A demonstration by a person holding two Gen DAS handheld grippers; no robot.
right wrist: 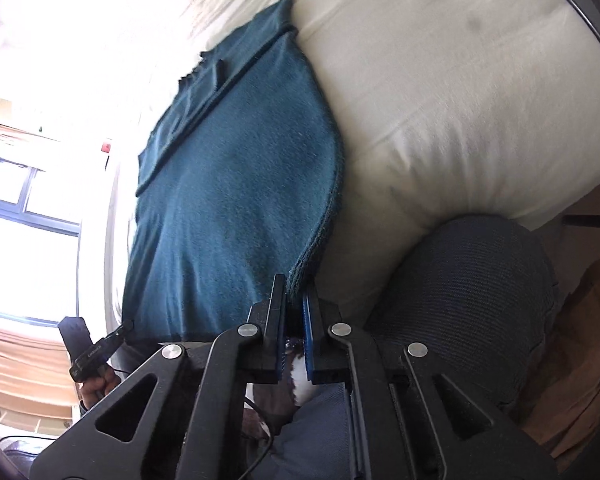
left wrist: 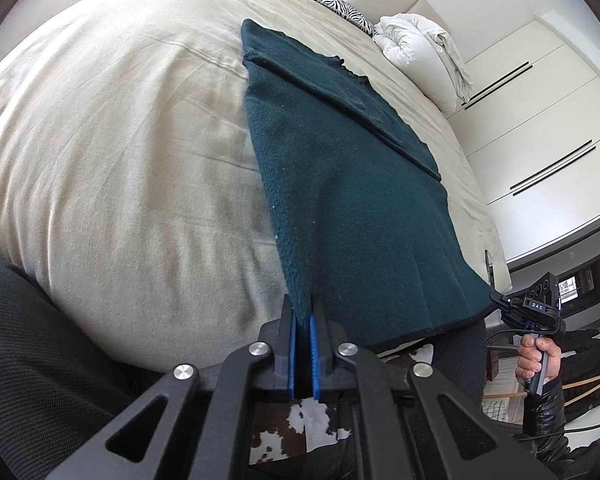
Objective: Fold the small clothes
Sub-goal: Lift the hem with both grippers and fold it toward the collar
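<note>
Dark teal knit garment [left wrist: 340,184] lies spread on the bed [left wrist: 120,140], long axis running from the near bed edge away toward the headboard; a narrower folded layer lies on its far part. Near hem overhangs the bed edge.

Left gripper [left wrist: 303,312] clenched on the near left corner of the garment, cloth pinched between its blue pads. Right gripper [right wrist: 296,300] clamped on the opposite near corner, knit edge bunched between its pads.

Left wrist view only: zebra-print pillow [left wrist: 336,4] and a rolled white duvet [left wrist: 420,48] at the head of the bed, white wardrobe doors [left wrist: 540,120] beyond, and the person's right hand [left wrist: 536,360] on the other gripper's handle. Right wrist view only: bright window [right wrist: 24,200], the left hand [right wrist: 96,384] on its handle, and a dark-trousered knee [right wrist: 460,300] against the mattress.

Wide bare beige sheet on both sides of the garment; far end of the bed is occupied by bedding.
</note>
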